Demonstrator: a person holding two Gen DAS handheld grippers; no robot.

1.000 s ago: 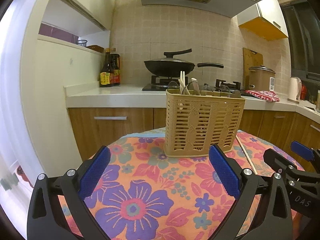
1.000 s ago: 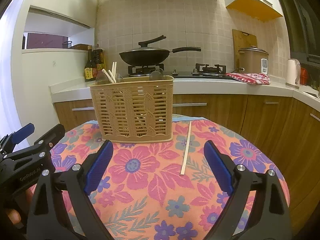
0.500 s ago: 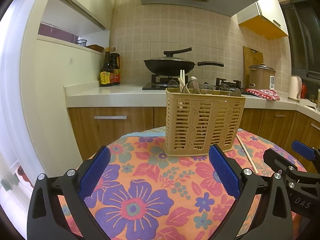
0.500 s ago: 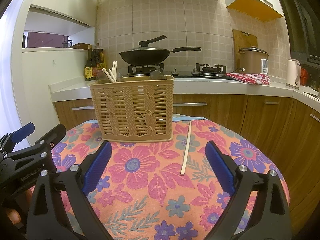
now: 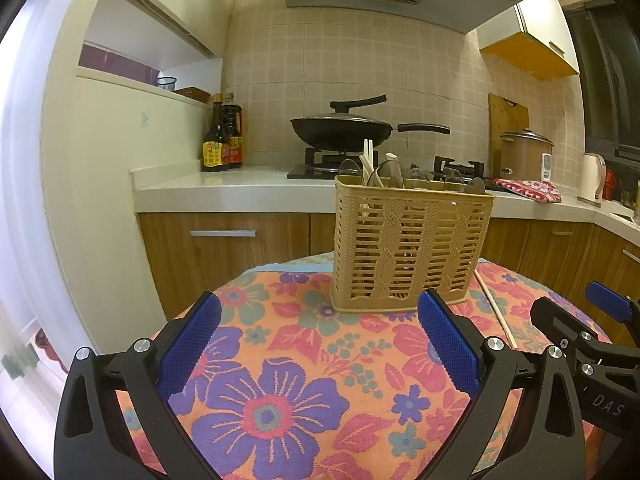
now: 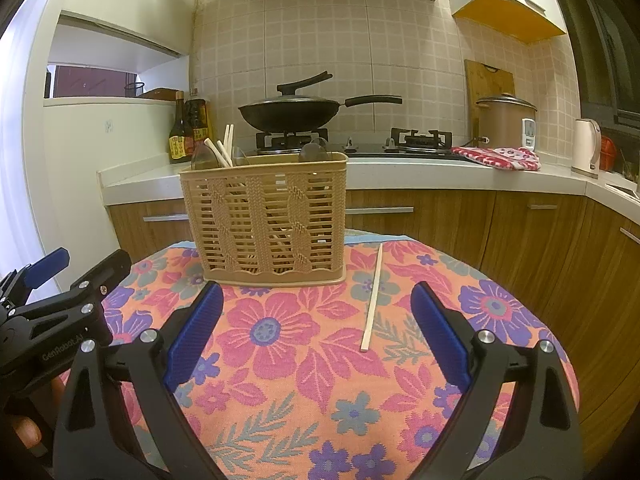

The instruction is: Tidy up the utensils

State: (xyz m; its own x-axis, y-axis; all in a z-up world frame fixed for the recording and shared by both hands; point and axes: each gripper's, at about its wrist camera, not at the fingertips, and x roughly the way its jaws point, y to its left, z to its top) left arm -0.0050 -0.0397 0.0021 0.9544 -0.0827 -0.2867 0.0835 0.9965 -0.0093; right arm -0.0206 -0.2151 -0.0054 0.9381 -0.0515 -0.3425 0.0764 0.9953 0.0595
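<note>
the left hand-held gripper (image 5: 318, 340) is hovering over the flowered tabletop (image 5: 280, 408), its blue pads spread wide with nothing between them. the right hand-held gripper (image 6: 316, 324) is doing the same just beside it, jaws gaping and empty, its pads (image 6: 440, 330) framing bare cloth. lying just ahead of the right one, a single pale chopstick (image 6: 372, 298) is resting flat on the tabletop, pointing away toward the kitchen, just to the right of the tan slotted utensil basket (image 6: 266, 218) and apart from it. the basket is standing upright near the far edge, with chopsticks (image 6: 228, 142) and spoon bowls poking above its rim. beyond, a black wok (image 6: 294, 110) is sitting on the stove, sauce bottles (image 6: 188, 128) at the left, a rice cooker (image 6: 506, 120) at the right.
</note>
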